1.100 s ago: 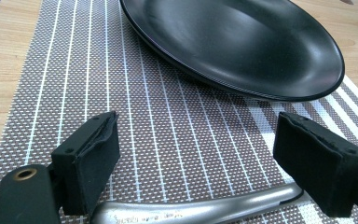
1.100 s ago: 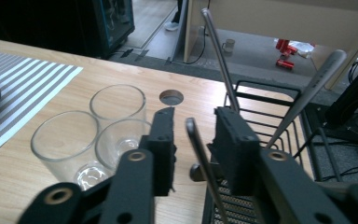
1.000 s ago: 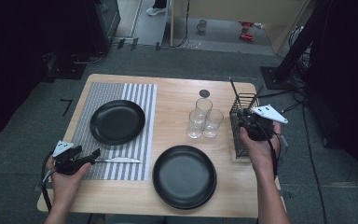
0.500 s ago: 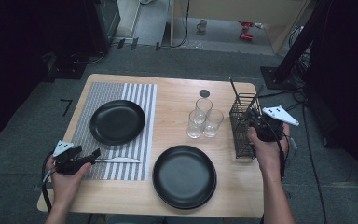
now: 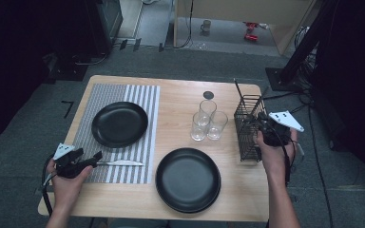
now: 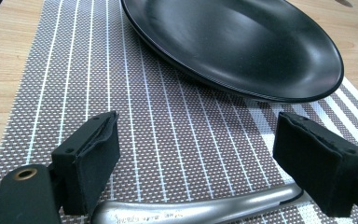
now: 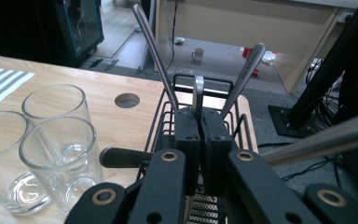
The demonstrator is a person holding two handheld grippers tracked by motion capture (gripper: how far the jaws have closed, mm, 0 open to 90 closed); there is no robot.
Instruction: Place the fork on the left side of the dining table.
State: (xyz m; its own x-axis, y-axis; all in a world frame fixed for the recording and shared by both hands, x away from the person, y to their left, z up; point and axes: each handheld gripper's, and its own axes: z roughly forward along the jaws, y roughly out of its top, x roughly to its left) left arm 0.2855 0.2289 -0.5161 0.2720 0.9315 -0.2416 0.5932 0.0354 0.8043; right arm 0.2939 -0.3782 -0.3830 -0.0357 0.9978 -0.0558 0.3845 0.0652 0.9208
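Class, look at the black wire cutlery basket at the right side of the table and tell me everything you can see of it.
The black wire cutlery basket is a tall, narrow rack of thin dark metal bars with an open top, standing upright on the wooden table near its right edge, beside three clear glasses. Several silver cutlery handles lean out of it at angles. The right gripper reaches over its rim, jaws just closed on one upright silver handle inside.

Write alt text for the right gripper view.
The right gripper has just closed its black jaws on the handle of a utensil standing in a black wire caddy. Two more metal handles lean out of the caddy, and three clear glasses stand on the wooden table.
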